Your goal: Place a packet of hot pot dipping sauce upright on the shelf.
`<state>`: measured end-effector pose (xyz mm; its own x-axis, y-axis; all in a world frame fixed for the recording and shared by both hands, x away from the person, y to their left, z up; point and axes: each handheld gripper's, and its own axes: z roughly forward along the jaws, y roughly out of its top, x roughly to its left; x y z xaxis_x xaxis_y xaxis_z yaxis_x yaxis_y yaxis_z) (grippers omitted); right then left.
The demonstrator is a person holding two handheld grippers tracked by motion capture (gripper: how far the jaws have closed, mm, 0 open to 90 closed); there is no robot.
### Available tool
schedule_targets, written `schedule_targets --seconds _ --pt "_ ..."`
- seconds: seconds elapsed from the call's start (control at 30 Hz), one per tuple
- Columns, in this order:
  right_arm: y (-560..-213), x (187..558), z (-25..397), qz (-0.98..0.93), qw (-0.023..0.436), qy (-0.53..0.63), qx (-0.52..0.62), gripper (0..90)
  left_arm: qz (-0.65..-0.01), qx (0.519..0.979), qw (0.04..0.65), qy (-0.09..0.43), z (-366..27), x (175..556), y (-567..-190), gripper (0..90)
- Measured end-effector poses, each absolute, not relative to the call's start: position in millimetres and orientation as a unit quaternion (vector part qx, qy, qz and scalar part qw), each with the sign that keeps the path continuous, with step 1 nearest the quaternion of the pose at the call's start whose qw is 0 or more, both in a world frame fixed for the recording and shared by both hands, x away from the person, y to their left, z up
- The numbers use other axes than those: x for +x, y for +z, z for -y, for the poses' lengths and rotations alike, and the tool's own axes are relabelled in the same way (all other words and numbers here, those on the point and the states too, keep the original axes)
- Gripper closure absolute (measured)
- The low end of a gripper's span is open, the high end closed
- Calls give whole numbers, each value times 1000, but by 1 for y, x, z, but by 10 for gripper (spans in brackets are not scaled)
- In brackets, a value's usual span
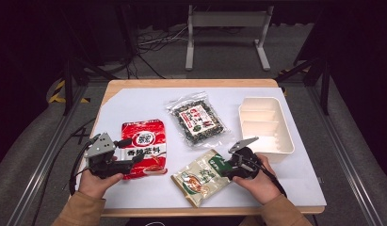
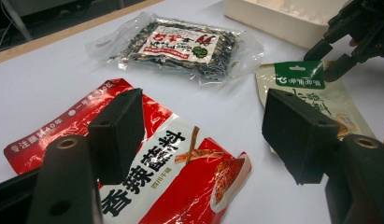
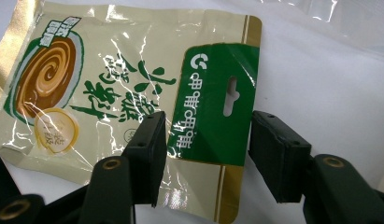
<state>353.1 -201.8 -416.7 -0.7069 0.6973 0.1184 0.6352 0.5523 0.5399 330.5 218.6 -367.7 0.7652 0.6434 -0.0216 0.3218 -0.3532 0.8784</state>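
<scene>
Right claw (image 3: 203, 154) gapes over beige pouch (image 3: 133, 93); left claw (image 2: 203, 140) over red packet (image 2: 180, 182).

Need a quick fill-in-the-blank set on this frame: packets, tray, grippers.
1. The right gripper has its open jaws astride the ____ header of the beige packet.
2. The left gripper hovers open over the ____ packet.
3. The white tray sits at the table's ____ side.
4. The clear packet of dark bits lies ____ the red packet and the tray.

Missing words: green; red; right; between

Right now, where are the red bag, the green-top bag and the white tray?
Red bag (image 1: 145, 147), high view, its middle.
Green-top bag (image 3: 213, 107), right gripper view, its green label.
White tray (image 1: 265, 150), high view, its near rim.
</scene>
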Motion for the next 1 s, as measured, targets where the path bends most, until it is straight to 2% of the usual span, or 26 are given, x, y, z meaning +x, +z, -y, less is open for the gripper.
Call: schedule_targets --seconds 0.13,0.43,0.57,0.67,0.77,1.0 --pt "-417 355 203 -877 33 287 383 512 -297 807 483 164 -218 330 -368 322" --pt "-410 352 204 -875 14 306 374 662 -296 809 482 162 -217 330 -368 325" --pt "-414 352 201 -882 14 295 368 755 -296 805 485 170 -217 330 -368 338" --pt "-416 352 201 -883 17 289 370 864 -302 802 488 168 -219 331 -368 342" --pt "-413 352 203 -881 12 296 369 894 -307 800 487 169 -219 331 -369 344" --pt "-405 350 204 -878 12 312 364 898 -307 807 479 158 -218 332 -368 356"
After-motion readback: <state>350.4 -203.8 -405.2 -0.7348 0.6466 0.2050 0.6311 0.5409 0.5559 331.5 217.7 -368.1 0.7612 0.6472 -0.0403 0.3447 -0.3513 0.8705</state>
